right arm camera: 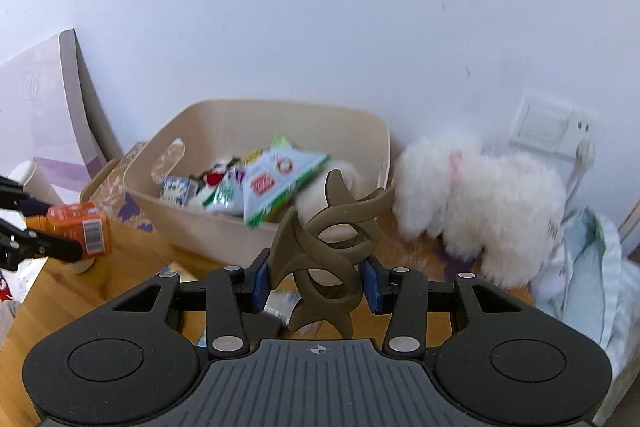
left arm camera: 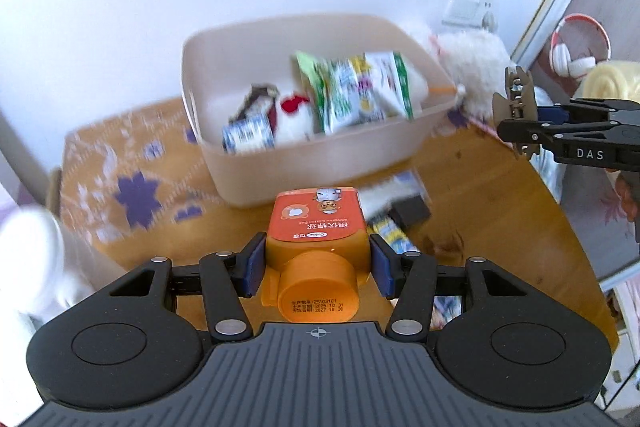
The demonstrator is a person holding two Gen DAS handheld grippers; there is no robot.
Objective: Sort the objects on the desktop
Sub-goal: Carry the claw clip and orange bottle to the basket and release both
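My left gripper [left arm camera: 318,263] is shut on an orange bottle [left arm camera: 318,227] with an orange cap, held above the wooden table in front of the beige bin [left arm camera: 304,163]. The bottle also shows at the left of the right wrist view [right arm camera: 80,227]. My right gripper [right arm camera: 316,281] is shut on an olive-brown hair claw clip [right arm camera: 332,239], held above the table near the bin [right arm camera: 216,231]. The clip and right gripper show at the right of the left wrist view [left arm camera: 516,115]. The bin holds snack packets [left arm camera: 360,91] and a small carton.
A white fluffy plush toy [right arm camera: 476,203] lies right of the bin by the wall. A dark block and small packets [left arm camera: 400,211] lie on the wooden table [left arm camera: 500,219]. A patterned box [left arm camera: 132,179] stands left of the bin. Light cloth [right arm camera: 588,267] lies at the right.
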